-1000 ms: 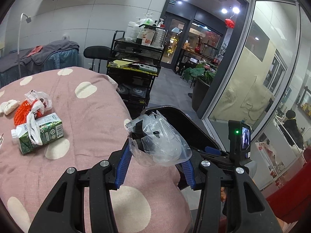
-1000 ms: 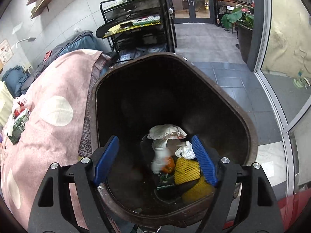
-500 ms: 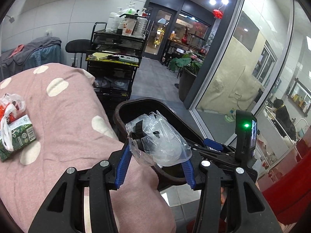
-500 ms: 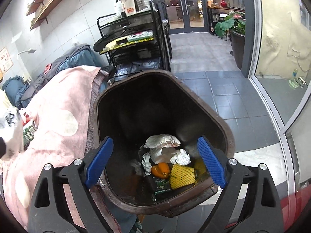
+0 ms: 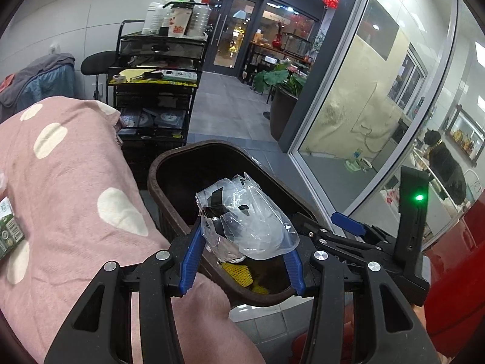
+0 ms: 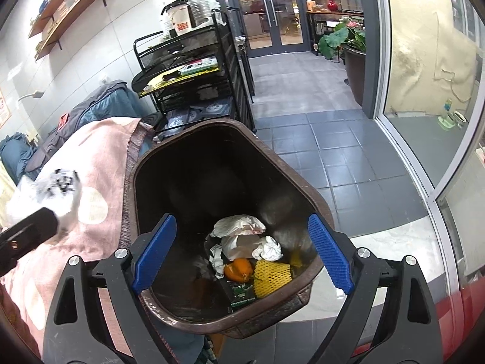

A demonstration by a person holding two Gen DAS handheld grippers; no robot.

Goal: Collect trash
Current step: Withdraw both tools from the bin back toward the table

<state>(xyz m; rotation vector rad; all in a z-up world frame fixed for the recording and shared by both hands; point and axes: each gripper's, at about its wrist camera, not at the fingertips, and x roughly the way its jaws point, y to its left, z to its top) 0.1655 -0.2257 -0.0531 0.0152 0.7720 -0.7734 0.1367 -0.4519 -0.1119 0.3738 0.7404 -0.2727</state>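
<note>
My left gripper is shut on a crumpled clear plastic container and holds it over the near rim of the dark brown trash bin. My right gripper is open and empty, just above the same bin. Inside the bin lie white paper wads, an orange piece and yellow foam net. The left gripper with its plastic shows blurred at the left edge of the right wrist view. A green carton lies on the pink spotted table.
A black wire cart with bottles and cups stands behind the bin. A glass partition runs along the right. A potted plant stands on the grey tiled floor. A black chair is by the wall.
My left gripper has carried the plastic container rightward from over the table to over the bin. My right gripper has lifted a little above the bin and stayed open.
</note>
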